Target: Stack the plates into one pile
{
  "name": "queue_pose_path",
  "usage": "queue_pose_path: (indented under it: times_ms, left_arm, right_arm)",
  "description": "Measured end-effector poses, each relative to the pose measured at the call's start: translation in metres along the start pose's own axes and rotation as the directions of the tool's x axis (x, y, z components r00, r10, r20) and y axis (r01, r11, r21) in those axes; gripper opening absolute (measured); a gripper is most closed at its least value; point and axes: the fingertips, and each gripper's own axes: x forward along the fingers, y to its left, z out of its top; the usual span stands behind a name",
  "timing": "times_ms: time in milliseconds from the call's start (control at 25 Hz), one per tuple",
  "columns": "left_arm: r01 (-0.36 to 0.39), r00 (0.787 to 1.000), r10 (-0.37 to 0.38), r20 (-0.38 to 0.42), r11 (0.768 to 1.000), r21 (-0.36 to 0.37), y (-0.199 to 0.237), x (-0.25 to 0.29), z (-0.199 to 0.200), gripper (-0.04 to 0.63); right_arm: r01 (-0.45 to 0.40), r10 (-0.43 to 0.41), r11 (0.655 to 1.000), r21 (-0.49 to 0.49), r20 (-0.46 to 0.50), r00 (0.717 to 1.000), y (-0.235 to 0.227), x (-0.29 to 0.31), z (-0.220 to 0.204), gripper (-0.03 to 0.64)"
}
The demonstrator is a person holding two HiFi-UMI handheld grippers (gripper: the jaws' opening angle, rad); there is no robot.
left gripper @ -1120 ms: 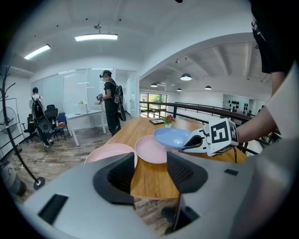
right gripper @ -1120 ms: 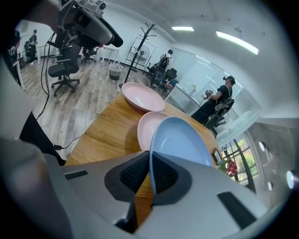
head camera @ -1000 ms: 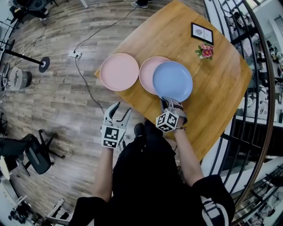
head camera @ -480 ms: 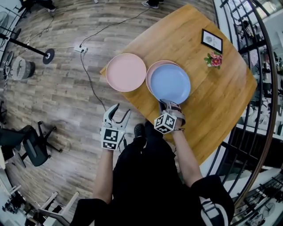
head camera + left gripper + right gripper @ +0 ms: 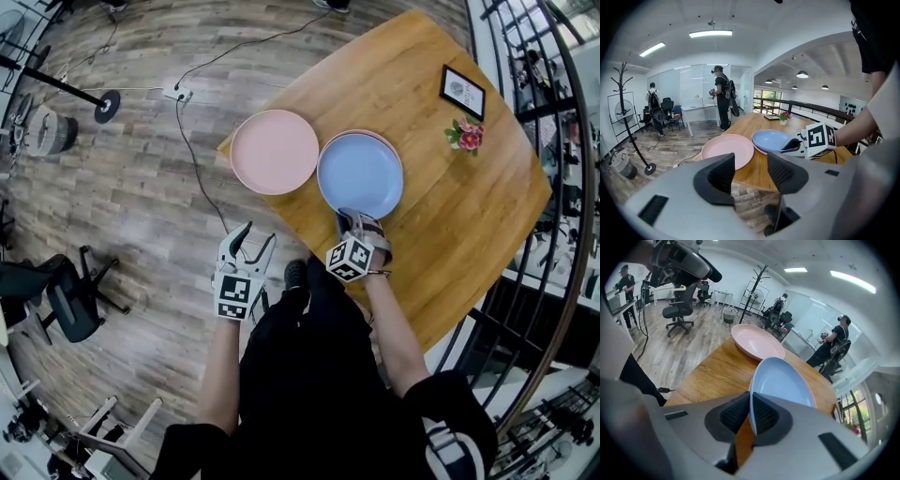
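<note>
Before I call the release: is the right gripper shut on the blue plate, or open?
Shut on it. Its own view shows the right gripper pinching the blue plate by the near rim.

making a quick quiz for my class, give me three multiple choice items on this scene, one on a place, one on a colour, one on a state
1. Where is the blue plate?
A. on the floor
B. over a pink plate
C. leaning on the flower pot

2. What colour is the lone plate to the left of it?
A. pink
B. green
C. white

3. What state is the right hand-held gripper in?
A. open and empty
B. shut on a cable
C. shut on the blue plate's rim

Answers:
1 B: a pink rim shows beneath the blue plate.
2 A: it is plainly pink in the head view.
3 C: the right gripper view shows its jaws pinching the near rim.
</note>
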Motion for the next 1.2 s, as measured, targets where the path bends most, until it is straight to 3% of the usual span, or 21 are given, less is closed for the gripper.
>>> queue_pose_path:
  times_ms: [240,360,600,1200]
  left_arm:
    - [-0.010,1.000,0.010,-0.009,1.000,-0.002,0.004,0.006,-0.001,0.232]
    - [-0.012,1.000,0.012,-0.016,1.000,-0.001,0.004,0.007,-0.003,0.232]
    - [-0.023,1.000,0.023,-0.009,1.000,-0.017,0.001,0.005,-0.008,0.232]
    - [-0.009,1.000,0.009,0.013,1.000,-0.024,0.013,-0.011,-0.007,0.232]
  right_arm:
    - [0.042,-0.043,0.997,-0.072,-0.022,0.999,-0.003,0.007,-0.005,0.042]
    - [0.048,-0.048,0.997,-0.063,0.000,0.999,-0.004,0.007,-0.003,0.097]
    - [0.041,-0.038,0.996,-0.075,0.037,0.999,0.000,0.008,0.006,0.124]
    - [0.066,-0.065,0.993,-0.100,0.017,0.998,0.009,-0.005,0.018,0.129]
